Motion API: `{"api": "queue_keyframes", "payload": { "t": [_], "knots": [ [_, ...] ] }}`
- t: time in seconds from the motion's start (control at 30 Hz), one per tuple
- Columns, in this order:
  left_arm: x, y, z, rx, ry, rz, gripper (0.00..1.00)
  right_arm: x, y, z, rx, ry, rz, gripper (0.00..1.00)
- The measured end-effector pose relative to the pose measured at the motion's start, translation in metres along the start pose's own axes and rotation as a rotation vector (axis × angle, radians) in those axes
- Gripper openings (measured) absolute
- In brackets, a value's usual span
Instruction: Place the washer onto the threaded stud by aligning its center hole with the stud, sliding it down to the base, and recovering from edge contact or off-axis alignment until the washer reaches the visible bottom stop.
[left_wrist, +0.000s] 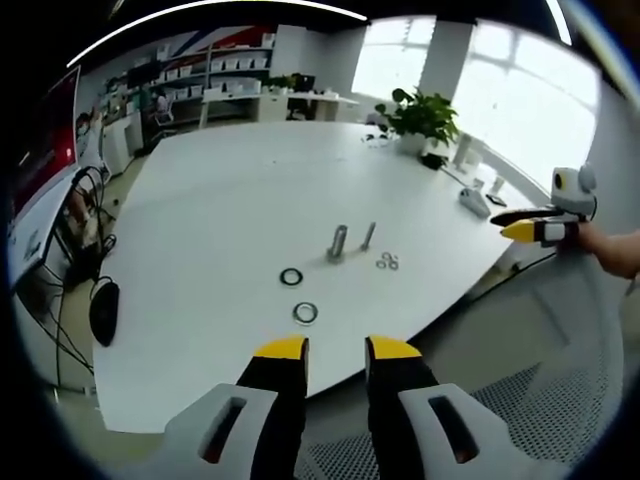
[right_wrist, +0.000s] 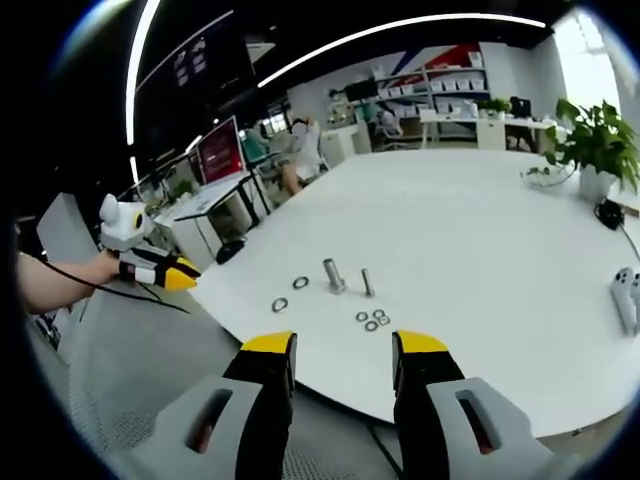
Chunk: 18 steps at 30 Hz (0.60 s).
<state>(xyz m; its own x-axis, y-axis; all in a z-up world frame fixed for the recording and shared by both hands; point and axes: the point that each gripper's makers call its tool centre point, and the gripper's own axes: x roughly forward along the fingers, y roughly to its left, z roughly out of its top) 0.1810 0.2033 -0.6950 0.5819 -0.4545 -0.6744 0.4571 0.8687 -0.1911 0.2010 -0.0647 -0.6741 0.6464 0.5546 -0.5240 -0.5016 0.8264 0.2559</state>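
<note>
Each tool, left tool (left_wrist: 335, 348) and right tool (right_wrist: 343, 345), gapes empty above a white counter (left_wrist: 220, 220); silvery ring washers (right_wrist: 372, 320) lie beside the upright stud (right_wrist: 333, 275).

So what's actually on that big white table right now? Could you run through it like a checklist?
Surface: white table, mostly bare.
Job's things: two upright studs; two larger washers lying flat; small washers clustered beside the studs.
Clutter: potted plant, white controllers near the edge.
Grippers: left gripper and right gripper both open, empty, off the table's edge.
Cables: black cables on the floor.
Surroundings: office shelves, desks, windows.
</note>
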Motion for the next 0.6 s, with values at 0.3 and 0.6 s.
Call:
{"api": "queue_keyframes", "payload": {
  "t": [0.3, 0.6],
  "knots": [
    [0.0002, 0.0, -0.0018, 0.003, 0.006, -0.002, 0.21, 0.0008, 0.0014, -0.0037, -0.006, 0.018, 0.006, 0.4],
    [0.0002, -0.0001, -0.0008, -0.004, -0.002, -0.003, 0.21, 0.001, 0.0018, -0.0096, -0.005, 0.045, 0.007, 0.41]
  ]
}}
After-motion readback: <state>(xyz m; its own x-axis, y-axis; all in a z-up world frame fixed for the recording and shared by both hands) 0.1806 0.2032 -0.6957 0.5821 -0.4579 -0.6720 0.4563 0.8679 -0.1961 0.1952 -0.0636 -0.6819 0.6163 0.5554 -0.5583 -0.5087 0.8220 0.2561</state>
